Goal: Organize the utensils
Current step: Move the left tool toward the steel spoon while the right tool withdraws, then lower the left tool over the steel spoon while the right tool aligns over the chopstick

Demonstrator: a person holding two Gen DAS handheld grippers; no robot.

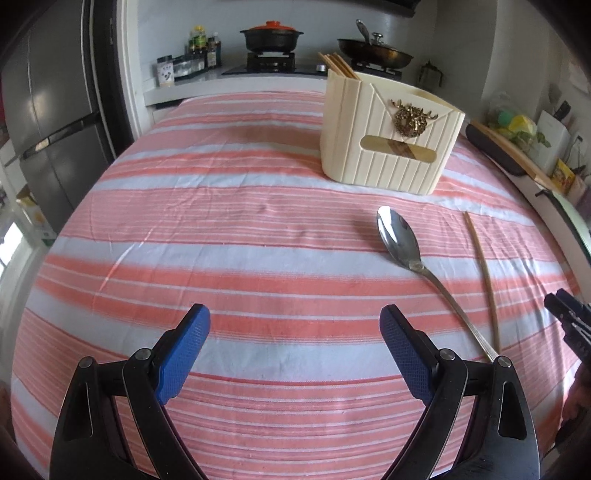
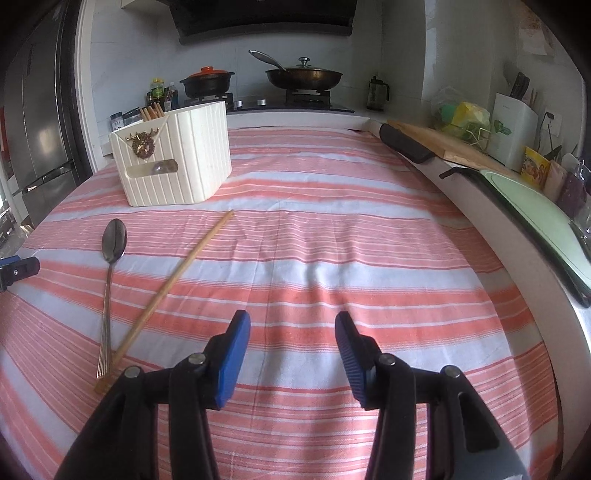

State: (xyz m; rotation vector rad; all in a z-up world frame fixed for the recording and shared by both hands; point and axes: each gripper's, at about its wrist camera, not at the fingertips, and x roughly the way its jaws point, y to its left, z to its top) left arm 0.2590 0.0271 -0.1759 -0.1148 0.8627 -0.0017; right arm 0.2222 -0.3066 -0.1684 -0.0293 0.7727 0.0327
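A metal spoon (image 1: 402,243) (image 2: 112,251) lies on the pink-striped cloth, bowl toward a cream ribbed utensil holder (image 1: 388,136) (image 2: 173,158). Beside it lies one wooden chopstick (image 1: 484,273) (image 2: 173,284). Several chopsticks (image 1: 338,64) (image 2: 152,110) stand in the holder's back compartment. My left gripper (image 1: 295,325) hangs open over bare cloth, left of the spoon. My right gripper (image 2: 293,328) is open with nothing between its blue pads, right of the chopstick. Its tip also shows at the left wrist view's right edge (image 1: 565,314).
The striped cloth (image 2: 332,240) covers the table. Behind it is a stove with a black pot (image 1: 271,35) and a lidded pan (image 2: 303,75). A fridge (image 1: 48,110) stands left. A cutting board (image 2: 443,144) and clutter line the right counter.
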